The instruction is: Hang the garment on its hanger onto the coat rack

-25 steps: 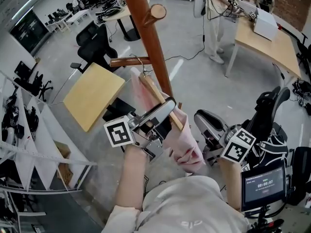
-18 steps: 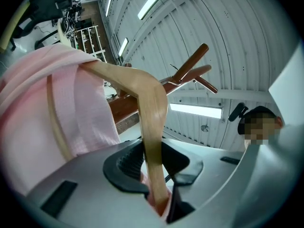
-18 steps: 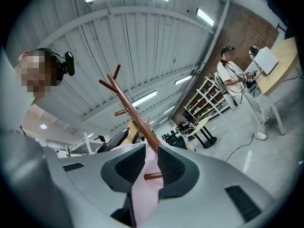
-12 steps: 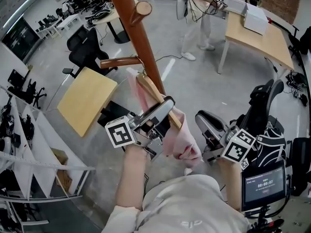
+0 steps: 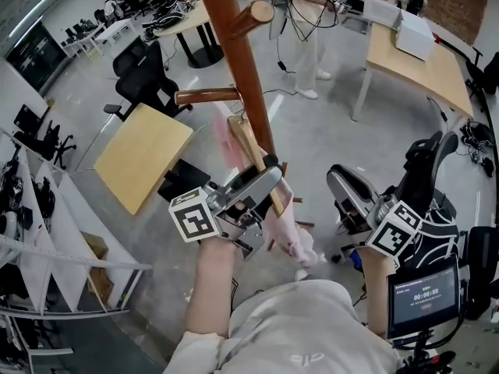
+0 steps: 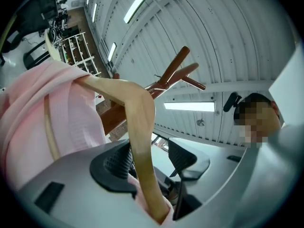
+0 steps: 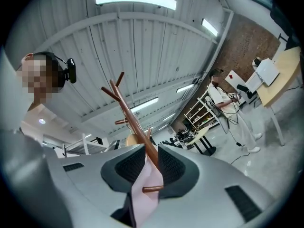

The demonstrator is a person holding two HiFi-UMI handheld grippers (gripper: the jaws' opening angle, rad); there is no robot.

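The brown coat rack (image 5: 234, 53) rises at the top centre, with one peg (image 5: 207, 96) pointing left. A wooden hanger (image 5: 251, 150) carrying a pink garment (image 5: 287, 228) slants down from just under that peg; I cannot tell whether its hook rests on the peg. My left gripper (image 5: 261, 179) straddles the hanger's lower arm. In the left gripper view the hanger (image 6: 140, 137) leans on one pad with a gap to the other, as the jaws of the left gripper (image 6: 149, 158) are opening. My right gripper (image 5: 352, 202) stays off to the right, open and holding nothing; in its own view the right gripper (image 7: 151, 163) frames the rack (image 7: 135, 122).
A tilted wooden board (image 5: 144, 154) lies left of the rack. Black office chairs (image 5: 144, 72) stand at the upper left, another chair (image 5: 425, 178) at my right. A person (image 5: 304, 29) stands by a wooden desk (image 5: 413, 61). White shelving (image 5: 47, 248) lines the left side.
The left jaws have spread apart round the hanger arm. The garment now hangs narrower and straighter below the hanger. The right gripper has shifted a little to the right.
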